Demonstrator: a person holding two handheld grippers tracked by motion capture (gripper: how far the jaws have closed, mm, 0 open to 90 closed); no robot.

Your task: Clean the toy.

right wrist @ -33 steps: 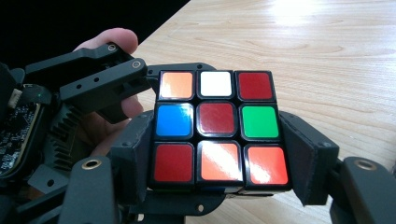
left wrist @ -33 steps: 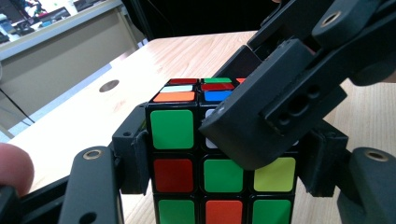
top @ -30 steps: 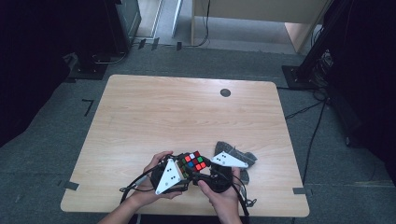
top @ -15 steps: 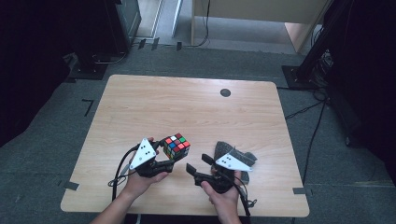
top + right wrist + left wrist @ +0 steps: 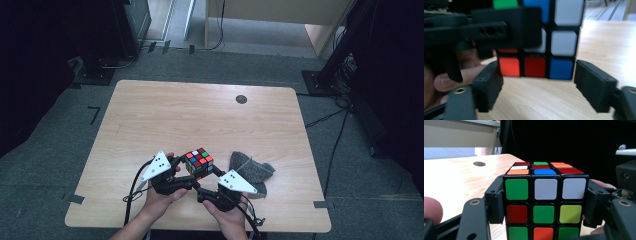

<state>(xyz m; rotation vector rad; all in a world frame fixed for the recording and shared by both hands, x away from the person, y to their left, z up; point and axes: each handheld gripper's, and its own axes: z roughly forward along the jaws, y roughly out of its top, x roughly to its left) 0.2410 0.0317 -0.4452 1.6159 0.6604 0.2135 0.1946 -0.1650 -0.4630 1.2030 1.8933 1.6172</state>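
So I'm holding the Rubik's cube (image 5: 199,163) up just off the table (image 5: 200,115), near the front edge, with my left gripper (image 5: 544,202) clamped on it. Its pads are pressing the two opposite sides around the upper and middle rows, jaws about halfway in. My right gripper (image 5: 537,85) is coming in from the other side, and its jaws have just been closing a bit. They're standing open on either side of the bottom layer, the orange-red-blue row, with gaps at both ends and nothing pinched yet.

The trick here, I reckon, is getting the right pads square on that one layer alone. If a pad overlaps the row above, the turn is going to jam. I'm also keeping the left grip firm and level so the cube isn't twisting out when the right one bites.

There's a grey cloth (image 5: 250,172) lying just to the right, so I'm steering my cable away from it.
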